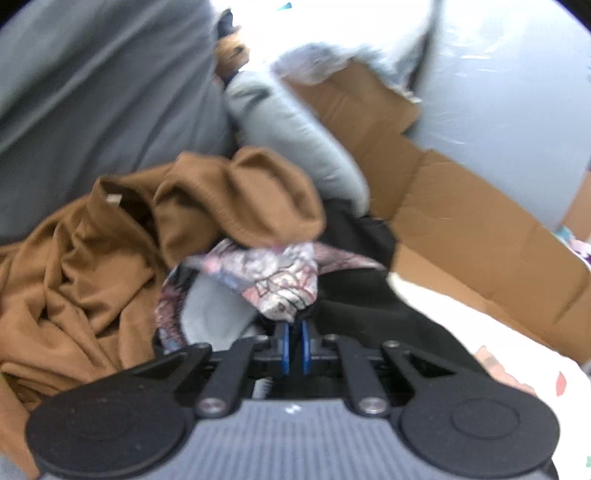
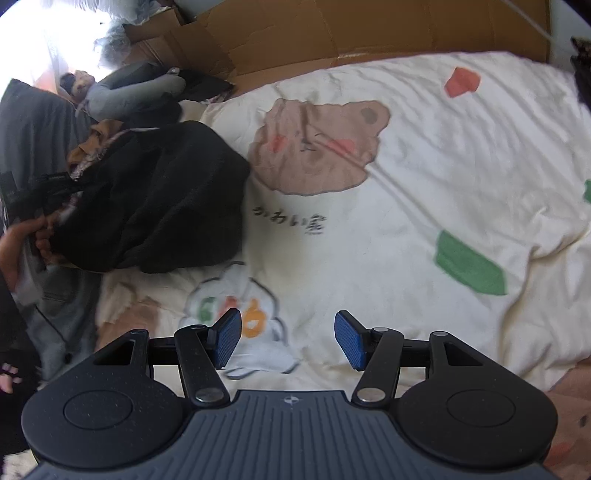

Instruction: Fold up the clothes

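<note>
In the left wrist view my left gripper (image 1: pixel 294 326) is shut on a pink-and-grey patterned garment (image 1: pixel 273 277), its blue pads pinching a fold of the cloth. A crumpled brown garment (image 1: pixel 110 266) lies to the left and partly over it, and a black fleece garment (image 1: pixel 369 295) lies to the right. In the right wrist view my right gripper (image 2: pixel 287 338) stands open above the cream bedspread (image 2: pixel 424 166), with nothing between its pads. The black fleece garment (image 2: pixel 155 199) sits at the left of that view, with the brown garment (image 2: pixel 92 142) peeking out behind it.
Flattened cardboard (image 1: pixel 443 206) lines the bed's far side, also cardboard (image 2: pixel 295 33) at the top. A grey pillow (image 1: pixel 291 129) and grey bedding (image 1: pixel 92 92) lie behind the pile. A person's hand (image 2: pixel 14 251) holds the other gripper at the left edge.
</note>
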Available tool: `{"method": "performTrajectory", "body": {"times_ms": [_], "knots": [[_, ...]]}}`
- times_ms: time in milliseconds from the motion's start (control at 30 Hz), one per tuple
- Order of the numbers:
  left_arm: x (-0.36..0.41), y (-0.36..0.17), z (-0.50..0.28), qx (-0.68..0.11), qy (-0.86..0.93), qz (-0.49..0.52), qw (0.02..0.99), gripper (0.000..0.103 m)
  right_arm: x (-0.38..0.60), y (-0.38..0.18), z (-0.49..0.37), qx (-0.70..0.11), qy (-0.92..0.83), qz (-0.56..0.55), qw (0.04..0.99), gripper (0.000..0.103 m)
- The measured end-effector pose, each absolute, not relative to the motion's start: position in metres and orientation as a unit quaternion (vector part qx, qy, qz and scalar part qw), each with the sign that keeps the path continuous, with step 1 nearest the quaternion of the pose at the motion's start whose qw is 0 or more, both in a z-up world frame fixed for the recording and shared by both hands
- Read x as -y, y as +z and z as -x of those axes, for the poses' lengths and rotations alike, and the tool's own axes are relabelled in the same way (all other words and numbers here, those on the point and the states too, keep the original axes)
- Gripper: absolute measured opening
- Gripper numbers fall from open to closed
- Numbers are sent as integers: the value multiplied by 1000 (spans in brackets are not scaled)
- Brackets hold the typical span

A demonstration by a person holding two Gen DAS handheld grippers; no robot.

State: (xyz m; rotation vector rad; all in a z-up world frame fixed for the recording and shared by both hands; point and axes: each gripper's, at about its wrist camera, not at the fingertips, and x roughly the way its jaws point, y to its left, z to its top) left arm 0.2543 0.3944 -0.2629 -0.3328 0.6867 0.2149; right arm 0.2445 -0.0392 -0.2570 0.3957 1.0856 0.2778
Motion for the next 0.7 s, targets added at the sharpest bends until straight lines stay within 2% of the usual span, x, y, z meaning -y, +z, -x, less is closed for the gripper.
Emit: {"method": "performTrajectory", "body": {"times_ms": [333,700], "knots": [[-338,-223,-218,-309,18,160,937,6,25,-234,-258,-485,164,-207,834,63],[-268,-253,-178,-354,-66,184,915,5,13,-231,-268,-479,179,-252,822,62]]}}
